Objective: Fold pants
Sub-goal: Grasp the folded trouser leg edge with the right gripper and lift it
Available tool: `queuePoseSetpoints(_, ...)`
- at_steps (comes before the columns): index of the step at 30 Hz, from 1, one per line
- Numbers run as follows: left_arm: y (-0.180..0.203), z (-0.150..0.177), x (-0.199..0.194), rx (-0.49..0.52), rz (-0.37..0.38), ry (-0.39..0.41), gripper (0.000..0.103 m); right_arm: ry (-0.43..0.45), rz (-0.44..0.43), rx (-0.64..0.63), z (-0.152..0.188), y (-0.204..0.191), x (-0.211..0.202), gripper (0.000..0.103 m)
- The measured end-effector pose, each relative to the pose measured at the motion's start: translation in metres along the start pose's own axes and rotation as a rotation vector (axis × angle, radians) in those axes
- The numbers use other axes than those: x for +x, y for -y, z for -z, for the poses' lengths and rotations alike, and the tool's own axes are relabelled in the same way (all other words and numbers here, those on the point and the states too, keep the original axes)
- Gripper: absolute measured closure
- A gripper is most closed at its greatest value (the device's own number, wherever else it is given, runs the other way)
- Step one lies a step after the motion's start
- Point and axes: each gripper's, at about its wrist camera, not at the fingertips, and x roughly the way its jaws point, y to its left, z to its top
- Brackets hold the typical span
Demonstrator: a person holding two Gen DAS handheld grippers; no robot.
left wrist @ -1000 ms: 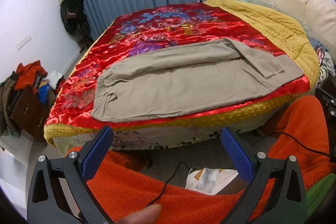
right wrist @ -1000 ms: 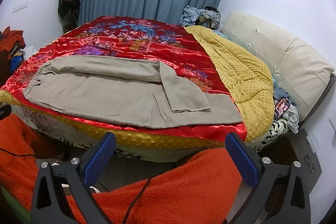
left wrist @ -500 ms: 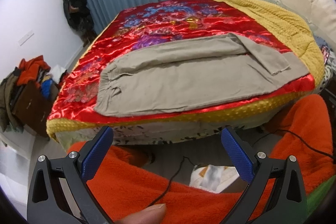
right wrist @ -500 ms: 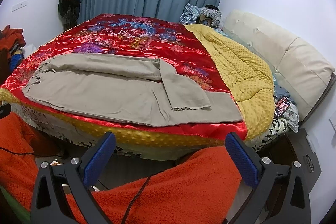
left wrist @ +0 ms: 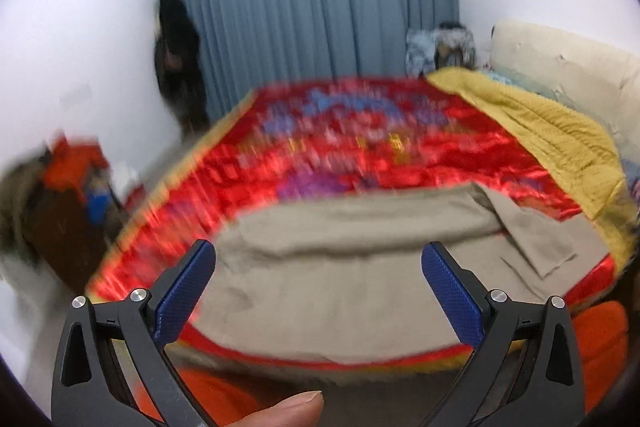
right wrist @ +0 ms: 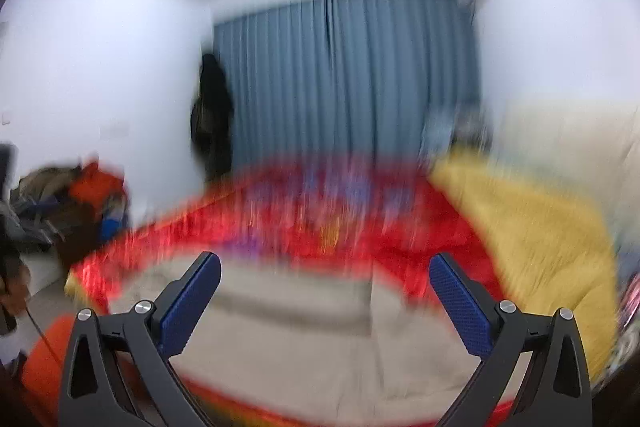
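While both pictures are blurry, the big things are easy to make out. Some tan pants (left wrist: 352,267) lie flat on a shiny red blanket (left wrist: 360,147) that covers the bed. The pants stretch sideways along the near edge of the bed, and at their right end a loose flap is folded back over the top. In the left wrist view, the left gripper (left wrist: 318,291) is wide open, with its two blue pads far apart. It has hold of nothing. It hangs in front of the near edge of the bed and does not touch the pants. A fingertip (left wrist: 288,409) pokes up at the bottom of that view. In the right wrist view, the right gripper (right wrist: 324,299) is wide open too, and it holds nothing. The pants (right wrist: 300,347) show between and below its blue pads, but the blur makes it hard to tell how close they are. A yellow blanket (left wrist: 560,143) is bunched up along the right side of the bed. Blue curtains (left wrist: 320,11) hang on the far wall, and a dark coat (left wrist: 176,55) hangs beside them on the left. A pile of clothes (left wrist: 68,171) sits by the left wall.
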Motion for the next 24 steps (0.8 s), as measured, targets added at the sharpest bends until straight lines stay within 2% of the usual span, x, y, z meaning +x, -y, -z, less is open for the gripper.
queuePoseSetpoints(1,-0.001,0.007,0.01,-0.038,0.029,-0.038,0.0,-0.095,0.043,0.01,0.013,0.009,0.032,0.002)
queuePoseSetpoints(3,0.0,0.026,0.029,-0.073,0.061,-0.114,0.0,-0.186,0.046,0.01,0.036,0.017,0.071,0.02)
queuePoseSetpoints(4,0.003,0.038,0.039,-0.07,0.055,-0.154,0.0,-0.242,0.048,-0.001,0.05,0.019,0.094,0.023)
queuePoseSetpoints(7,0.017,0.064,0.057,-0.033,0.032,-0.232,0.0,-0.295,0.085,-0.065,0.065,0.02,0.132,0.026)
queuePoseSetpoints(11,0.022,0.083,0.081,-0.025,0.025,-0.316,0.0,-0.373,0.189,-0.153,0.073,0.029,0.193,0.046)
queuePoseSetpoints(13,0.02,0.086,0.088,-0.027,0.013,-0.335,0.0,-0.398,0.239,-0.197,0.078,0.038,0.211,0.051)
queuePoseSetpoints(14,0.018,0.087,0.091,-0.03,0.009,-0.343,0.0,-0.419,0.275,-0.225,0.081,0.044,0.221,0.058)
queuePoseSetpoints(15,0.016,0.089,0.093,-0.036,0.004,-0.352,0.0,-0.433,0.296,-0.233,0.082,0.048,0.226,0.079)
queuePoseSetpoints(16,0.014,0.091,0.096,-0.044,0.0,-0.362,0.0,-0.439,0.32,-0.235,0.08,0.055,0.228,0.092)
queuePoseSetpoints(17,0.011,0.094,0.098,-0.052,-0.004,-0.373,0.0,-0.432,0.335,-0.241,0.077,0.058,0.224,0.099)
queuePoseSetpoints(21,0.007,0.107,0.111,-0.059,-0.027,-0.423,0.0,-0.384,0.358,-0.35,0.049,0.071,0.202,0.099)
queuePoseSetpoints(24,0.007,0.111,0.121,-0.053,-0.037,-0.451,0.0,-0.349,0.407,-0.399,0.007,0.099,0.197,0.099)
